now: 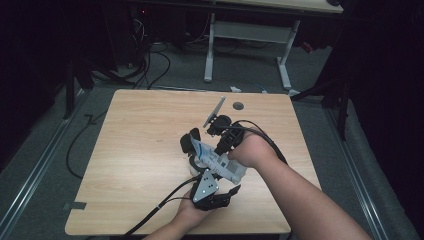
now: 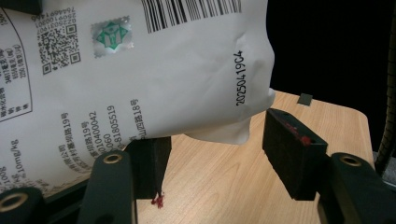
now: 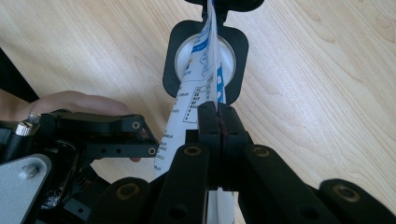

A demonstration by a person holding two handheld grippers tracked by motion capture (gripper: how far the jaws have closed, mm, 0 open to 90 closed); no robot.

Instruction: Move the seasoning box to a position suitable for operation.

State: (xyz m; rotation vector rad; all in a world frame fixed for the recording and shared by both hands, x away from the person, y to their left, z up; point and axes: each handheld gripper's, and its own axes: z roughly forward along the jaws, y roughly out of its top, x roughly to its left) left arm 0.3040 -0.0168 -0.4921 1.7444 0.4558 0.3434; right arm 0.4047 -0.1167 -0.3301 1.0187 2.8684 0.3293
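1. The desk, pale wood-grain laminate, stands on grey floor.
2. A crinkled white printed pouch hangs above the desk's near middle.
3. The right gripper has its jaws pinching the pouch's flat edge.
4. The left gripper, beneath the pouch, has its jaws spread.

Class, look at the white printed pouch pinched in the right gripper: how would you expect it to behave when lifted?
The white pouch looks floppy: it creases and sags past the left gripper. It seems fairly light, since the right gripper holds it by a thin edge. Its glossy film may be slippery.
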